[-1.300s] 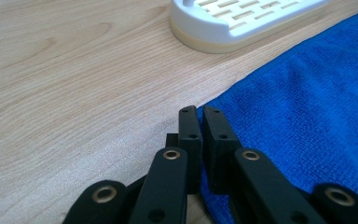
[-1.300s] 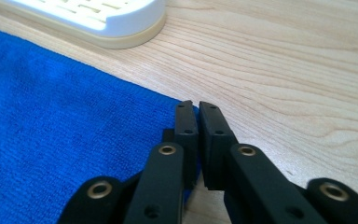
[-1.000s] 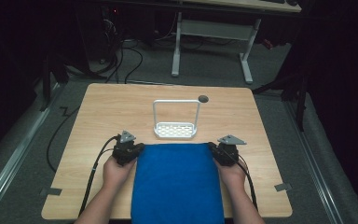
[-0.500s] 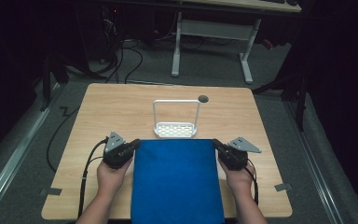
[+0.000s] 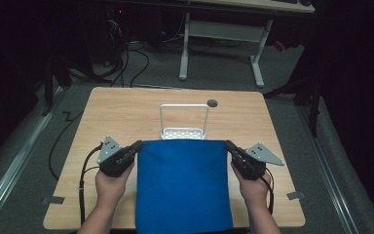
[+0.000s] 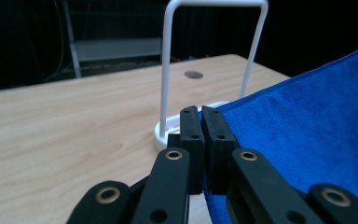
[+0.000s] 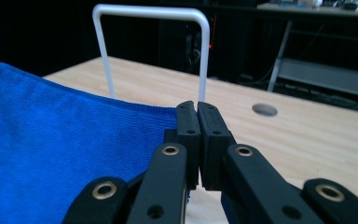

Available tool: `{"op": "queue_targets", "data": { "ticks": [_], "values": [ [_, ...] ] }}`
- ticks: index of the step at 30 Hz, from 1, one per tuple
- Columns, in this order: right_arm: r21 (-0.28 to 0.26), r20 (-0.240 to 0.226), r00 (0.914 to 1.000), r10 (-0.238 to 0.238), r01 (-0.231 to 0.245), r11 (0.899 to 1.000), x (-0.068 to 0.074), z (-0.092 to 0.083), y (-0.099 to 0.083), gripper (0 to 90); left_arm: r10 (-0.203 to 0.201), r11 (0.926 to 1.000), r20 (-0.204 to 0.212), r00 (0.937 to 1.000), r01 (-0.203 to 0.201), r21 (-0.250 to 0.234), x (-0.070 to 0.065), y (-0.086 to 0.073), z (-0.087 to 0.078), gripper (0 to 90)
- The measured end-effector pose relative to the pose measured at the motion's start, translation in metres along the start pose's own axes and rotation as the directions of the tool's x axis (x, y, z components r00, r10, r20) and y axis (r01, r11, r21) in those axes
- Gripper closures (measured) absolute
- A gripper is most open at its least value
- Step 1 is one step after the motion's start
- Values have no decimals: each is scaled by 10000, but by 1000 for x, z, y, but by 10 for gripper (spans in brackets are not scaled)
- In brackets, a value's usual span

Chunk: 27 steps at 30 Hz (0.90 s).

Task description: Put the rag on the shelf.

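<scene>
A blue cloth [image 5: 182, 185] hangs stretched between my two grippers, lifted above the wooden table [image 5: 126, 112] and draping toward its near edge. My left gripper [image 5: 137, 145] is shut on the cloth's far left corner, and in the left gripper view the blue cloth [image 6: 317, 135] runs off to the right of the closed jaws. My right gripper [image 5: 229, 145] is shut on the far right corner, with the blue cloth [image 7: 60, 140] spreading left of its jaws. Just beyond the cloth's far edge stands a white wire rack [image 5: 184, 122], an upright hoop on a perforated base.
A round cable hole [image 5: 212, 103] lies in the table behind the rack. Bare wood lies left and right of the rack. Cables trail from both grippers over the near edge. A desk frame [image 5: 224, 39] stands on the floor beyond the table.
Both grippers have risen and drawn back toward the near edge, taking the cloth's far edge up off the table. The cloth now hangs farther from the rack's base.
</scene>
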State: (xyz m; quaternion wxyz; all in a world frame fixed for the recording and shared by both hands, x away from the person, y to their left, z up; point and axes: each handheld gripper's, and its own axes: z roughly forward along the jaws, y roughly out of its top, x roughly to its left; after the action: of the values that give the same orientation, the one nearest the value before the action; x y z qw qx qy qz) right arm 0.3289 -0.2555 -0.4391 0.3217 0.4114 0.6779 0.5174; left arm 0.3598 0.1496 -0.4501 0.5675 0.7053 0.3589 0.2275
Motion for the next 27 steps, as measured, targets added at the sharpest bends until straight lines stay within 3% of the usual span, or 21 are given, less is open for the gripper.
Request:
{"op": "queue_targets", "data": {
  "ticks": [10, 16, 27],
  "values": [
    [-909, 110, 9993, -368, 376, 9952, 6, -17, 27, 891, 442, 9941, -35, 9990, -443, -989, -6, 29, -15, 885],
    [-1593, 253, 9993, -290, 327, 9867, 2, -26, 47, 891, 481, 9868, -96, 9988, -490, -1542, -5, 47, -18, 885],
    [-2484, 226, 9988, -428, 471, 9675, 1, -30, 95, 892, 676, 9631, -242, 9974, -715, -2593, -3, 94, -26, 887]
  ]
}}
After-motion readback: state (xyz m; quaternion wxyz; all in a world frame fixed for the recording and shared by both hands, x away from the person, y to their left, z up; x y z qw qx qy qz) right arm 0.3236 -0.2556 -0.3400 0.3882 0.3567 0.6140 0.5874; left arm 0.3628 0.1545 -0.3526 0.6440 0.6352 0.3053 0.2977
